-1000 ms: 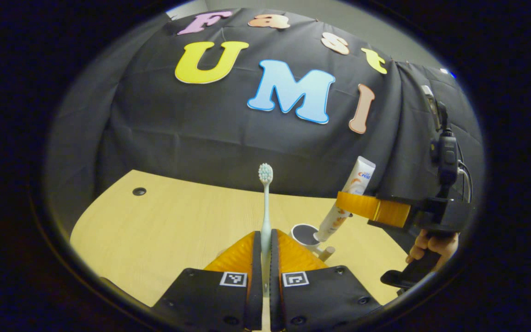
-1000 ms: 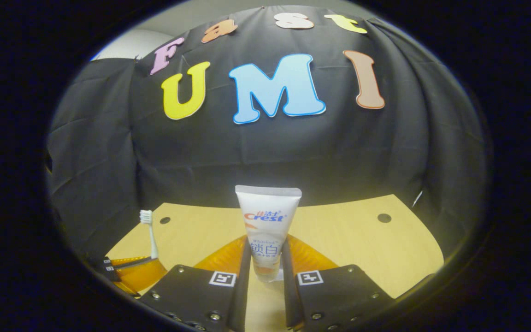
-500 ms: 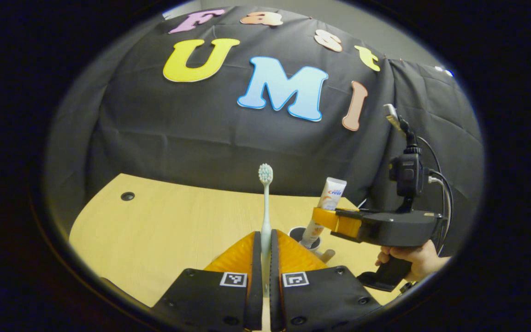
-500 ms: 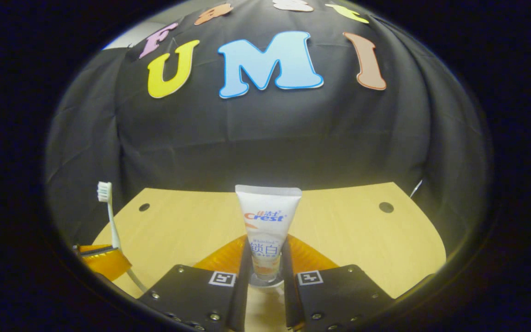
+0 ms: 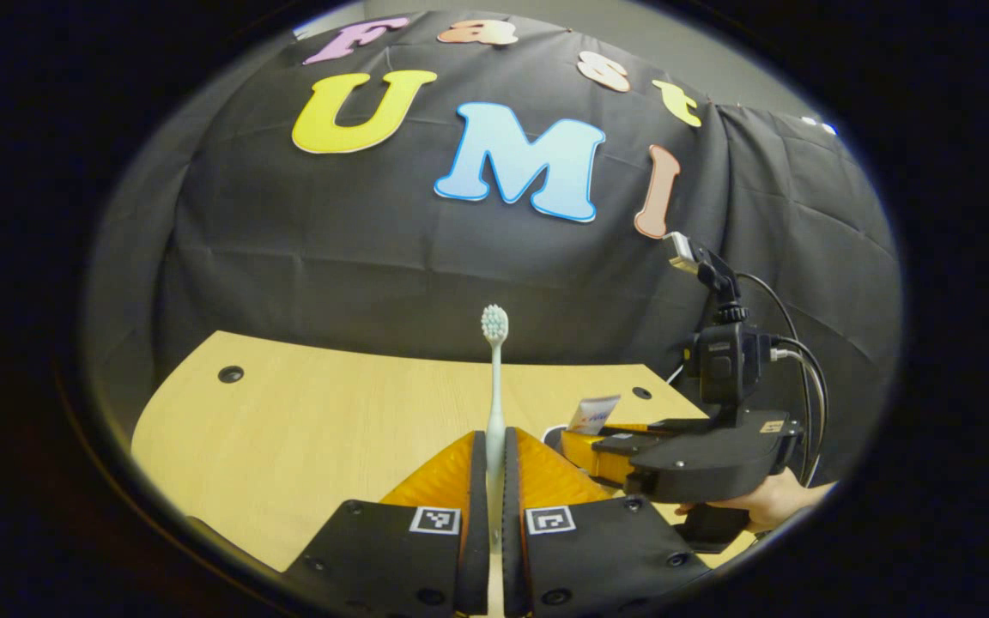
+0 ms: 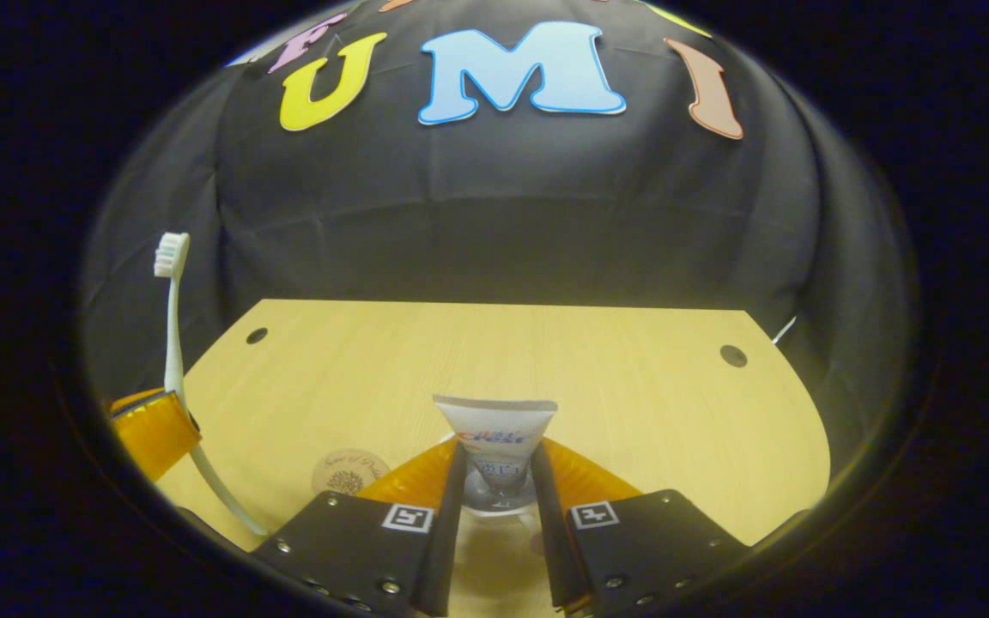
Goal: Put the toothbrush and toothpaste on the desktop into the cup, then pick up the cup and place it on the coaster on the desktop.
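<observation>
In the left gripper view my left gripper (image 5: 495, 446) is shut on the handle of a pale toothbrush (image 5: 494, 369), which stands upright with its bristles on top. To its right my right gripper (image 5: 580, 445), held by a hand (image 5: 773, 500), hovers low over the cup (image 5: 555, 432). In the right gripper view the white toothpaste tube (image 6: 496, 429) stands in the cup (image 6: 494, 508) between the slightly parted fingers of my right gripper (image 6: 499, 451). A round cork coaster (image 6: 350, 470) lies on the desk just to the left. The left gripper (image 6: 151, 429) with the toothbrush (image 6: 172, 318) is at the far left.
The light wooden desk (image 6: 615, 386) has small dark holes near its back corners (image 6: 257, 335) (image 6: 733, 355). Black cloth hangs close behind the desk. A cable (image 5: 803, 360) loops from the right gripper's camera mount.
My right gripper came down over the cup. The toothpaste tube slid lower between its fingers into the cup, and the fingers parted a little. The coaster came into sight. The left gripper still holds the toothbrush.
</observation>
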The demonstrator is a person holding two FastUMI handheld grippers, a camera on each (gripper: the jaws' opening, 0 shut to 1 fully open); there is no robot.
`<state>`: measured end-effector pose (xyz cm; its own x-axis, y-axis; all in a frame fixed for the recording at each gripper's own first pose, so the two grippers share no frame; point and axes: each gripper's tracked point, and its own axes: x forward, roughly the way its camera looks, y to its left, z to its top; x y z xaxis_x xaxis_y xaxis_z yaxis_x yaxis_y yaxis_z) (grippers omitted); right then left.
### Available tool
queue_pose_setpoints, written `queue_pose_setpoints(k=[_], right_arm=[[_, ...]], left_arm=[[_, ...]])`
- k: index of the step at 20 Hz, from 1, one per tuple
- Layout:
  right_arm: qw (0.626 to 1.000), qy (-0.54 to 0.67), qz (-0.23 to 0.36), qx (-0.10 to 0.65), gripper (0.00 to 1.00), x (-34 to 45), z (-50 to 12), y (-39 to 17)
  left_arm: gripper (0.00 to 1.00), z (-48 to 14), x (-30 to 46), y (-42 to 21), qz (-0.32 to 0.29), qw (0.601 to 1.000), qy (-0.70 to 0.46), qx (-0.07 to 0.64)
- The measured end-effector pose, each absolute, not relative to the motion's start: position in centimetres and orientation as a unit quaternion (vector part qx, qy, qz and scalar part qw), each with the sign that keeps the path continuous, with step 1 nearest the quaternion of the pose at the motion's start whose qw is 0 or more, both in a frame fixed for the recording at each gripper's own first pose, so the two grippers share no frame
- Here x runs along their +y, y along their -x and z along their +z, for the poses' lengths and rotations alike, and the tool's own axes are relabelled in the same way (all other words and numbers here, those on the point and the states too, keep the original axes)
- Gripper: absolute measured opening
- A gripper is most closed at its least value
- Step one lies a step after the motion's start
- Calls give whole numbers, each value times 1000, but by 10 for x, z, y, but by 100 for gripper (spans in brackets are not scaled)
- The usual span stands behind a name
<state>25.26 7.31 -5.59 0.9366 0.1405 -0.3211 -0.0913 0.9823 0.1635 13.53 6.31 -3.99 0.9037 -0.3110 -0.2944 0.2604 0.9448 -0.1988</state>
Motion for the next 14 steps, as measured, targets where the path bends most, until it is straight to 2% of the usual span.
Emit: queue_pose_setpoints(k=[1, 4, 7, 8, 9, 14], right_arm=[[982, -71, 61, 162, 47, 73, -52, -250], [985, -64, 57, 153, 48, 67, -45, -244], [984, -66, 64, 150, 54, 64, -38, -230], [985, -65, 62, 146, 72, 61, -35, -223], [986, -65, 56, 141, 75, 55, -31, -218], [990, -88, 26, 110, 77, 25, -18, -177]], left_arm=[[14, -39, 61, -137, -148, 973, 78, 162], [14, -39, 54, -145, -153, 973, 77, 157], [14, -37, 44, -154, -157, 974, 76, 145], [14, -37, 40, -158, -160, 974, 77, 140], [14, -35, 34, -160, -164, 974, 79, 135], [13, -17, 13, -183, -185, 973, 111, 82]])
